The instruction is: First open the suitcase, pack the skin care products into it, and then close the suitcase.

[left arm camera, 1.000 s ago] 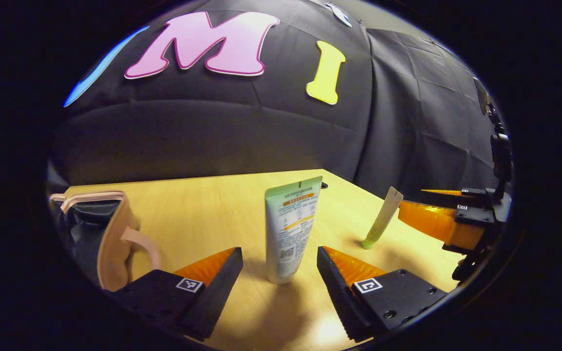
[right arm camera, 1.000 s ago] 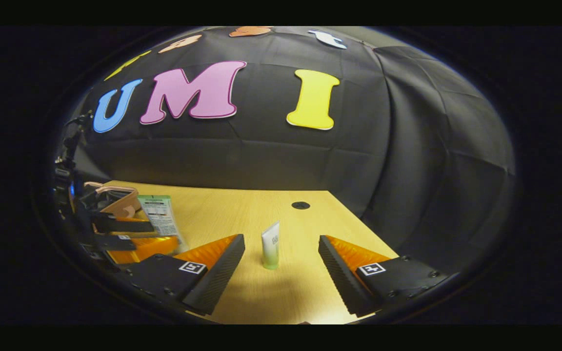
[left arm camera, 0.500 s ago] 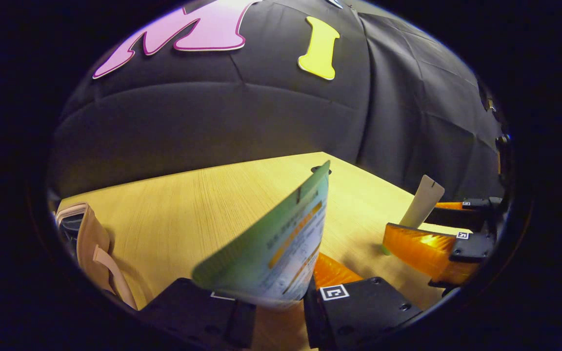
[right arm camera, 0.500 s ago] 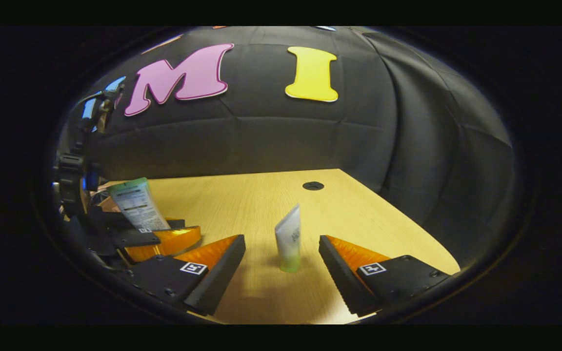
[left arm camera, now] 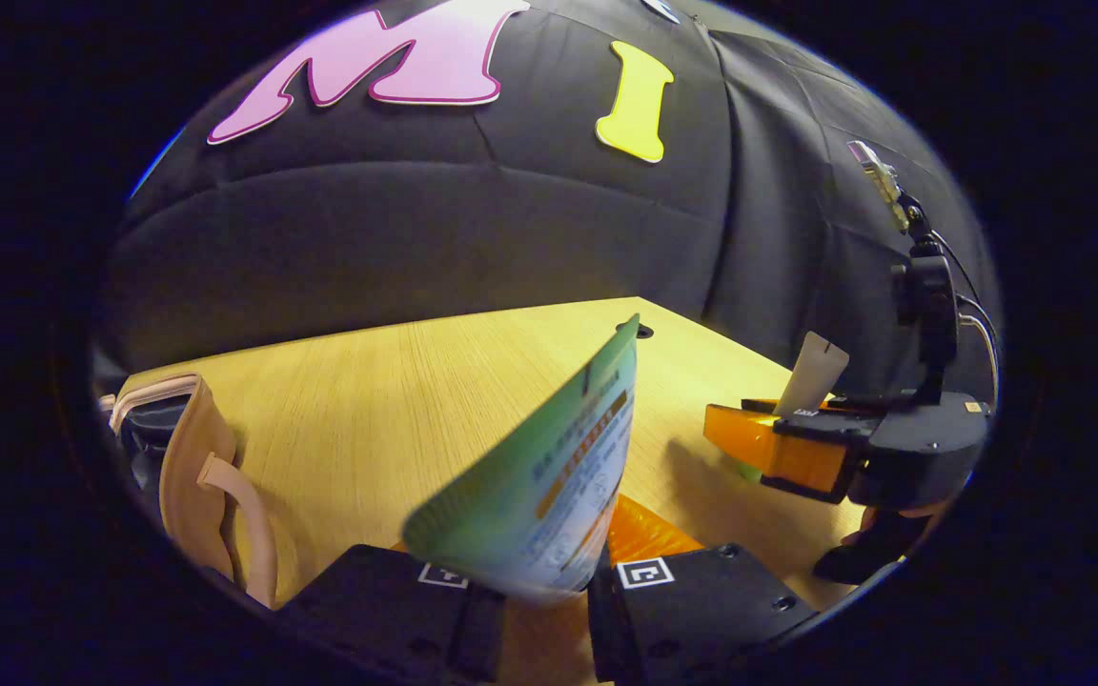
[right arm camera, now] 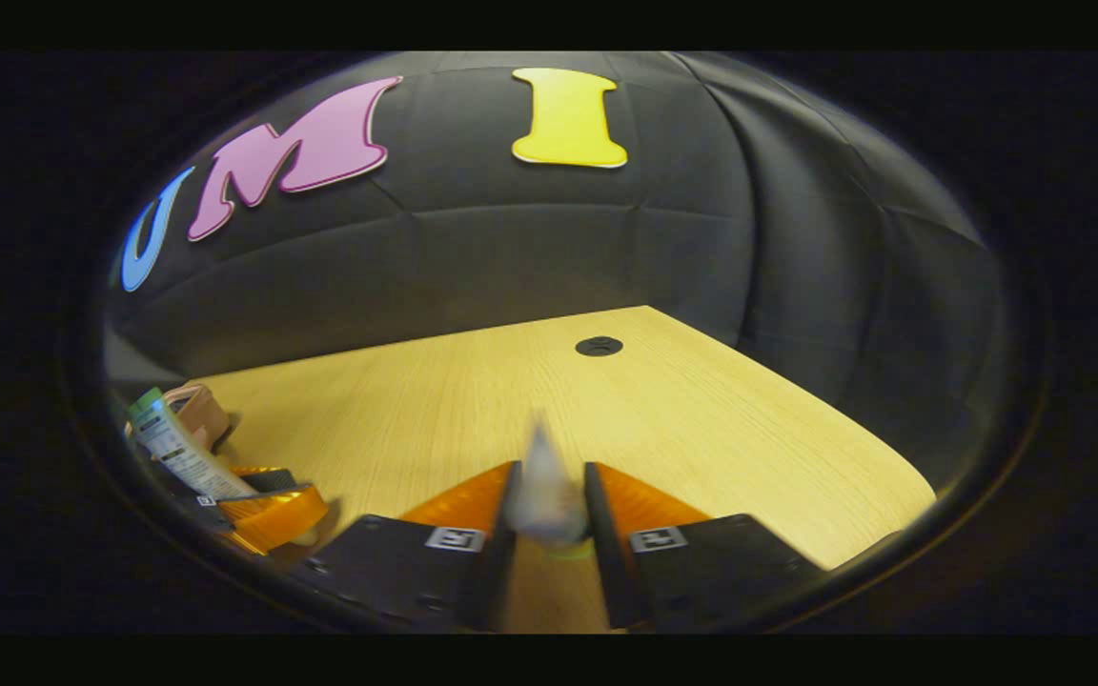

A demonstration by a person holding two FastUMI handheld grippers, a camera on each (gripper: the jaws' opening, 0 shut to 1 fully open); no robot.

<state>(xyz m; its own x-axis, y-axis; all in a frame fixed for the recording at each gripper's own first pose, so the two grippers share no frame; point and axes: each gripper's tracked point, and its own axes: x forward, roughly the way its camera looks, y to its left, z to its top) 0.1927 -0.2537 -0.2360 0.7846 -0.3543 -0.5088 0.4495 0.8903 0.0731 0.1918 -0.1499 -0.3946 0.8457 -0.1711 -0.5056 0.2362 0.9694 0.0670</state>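
Observation:
A large green-and-white tube (left arm camera: 549, 467) leans tilted up to the right, and my left gripper (left arm camera: 535, 600) is shut on its lower end. A pink suitcase (left arm camera: 196, 467) with a dark inside sits at the table's left edge. Off to the right, my right gripper (left arm camera: 792, 448) holds a small white tube (left arm camera: 818, 373) that sticks up from its fingers. In the right gripper view that small tube (right arm camera: 542, 495) is blurred and pinched in my right gripper (right arm camera: 549, 529). The left gripper (right arm camera: 268, 505) with the green tube (right arm camera: 172, 446) is at the far left, in front of the suitcase (right arm camera: 204, 405).
The wooden table (right arm camera: 701, 419) has a round black cable hole (right arm camera: 599, 346) near its far edge. Black cloth walls close off the back and right. A hand (left arm camera: 878, 543) shows under the right gripper.
The left gripper closed on the green tube and tilted it up. The right gripper moved in and closed on the small white tube during the last half second.

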